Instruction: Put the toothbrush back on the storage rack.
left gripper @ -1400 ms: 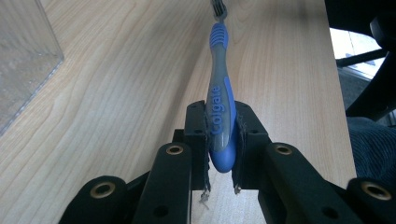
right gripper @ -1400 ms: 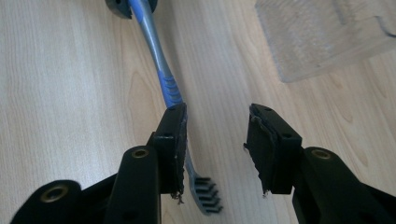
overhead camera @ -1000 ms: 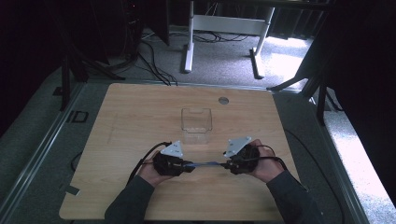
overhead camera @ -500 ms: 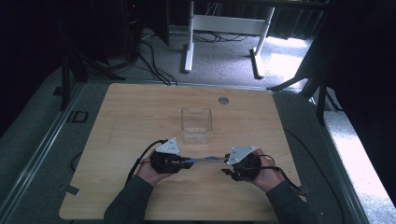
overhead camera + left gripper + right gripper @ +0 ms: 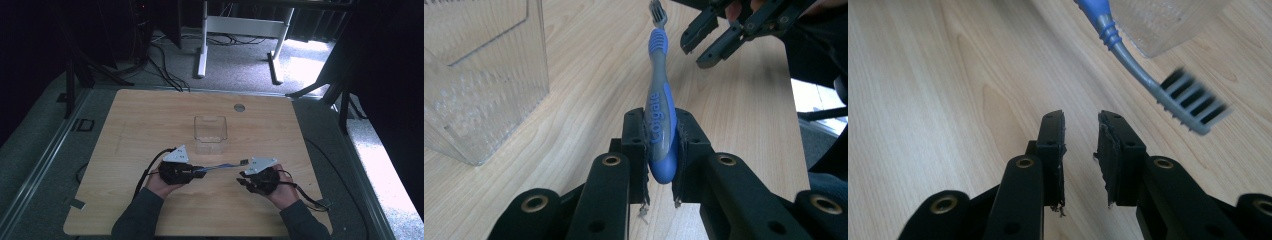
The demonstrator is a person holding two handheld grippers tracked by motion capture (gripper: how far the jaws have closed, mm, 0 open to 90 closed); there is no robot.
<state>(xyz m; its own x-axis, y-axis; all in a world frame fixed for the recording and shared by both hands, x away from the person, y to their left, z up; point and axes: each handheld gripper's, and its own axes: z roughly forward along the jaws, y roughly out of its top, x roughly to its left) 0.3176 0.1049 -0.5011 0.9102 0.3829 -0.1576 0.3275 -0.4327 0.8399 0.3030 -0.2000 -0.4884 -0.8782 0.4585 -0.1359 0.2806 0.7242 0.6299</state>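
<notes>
One blue-grey toothbrush (image 5: 660, 107) clamped in left gripper (image 5: 659, 145) fingers; right gripper (image 5: 1082, 132) fingers closing, empty.

Toothbrush (image 5: 1148, 65) handle cut off at top edge — bristles blurred; clear container (image 5: 1168, 20) likewise cropped

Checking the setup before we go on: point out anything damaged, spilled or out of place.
Nothing is spilled or broken. The toothbrush is clamped by its handle in the left tongs, and the clear box stands upright. Loose threads hang off the right tongs' pads.

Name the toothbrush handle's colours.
Blue and grey toothbrush, white lettering; clearest in the left gripper view.
</notes>
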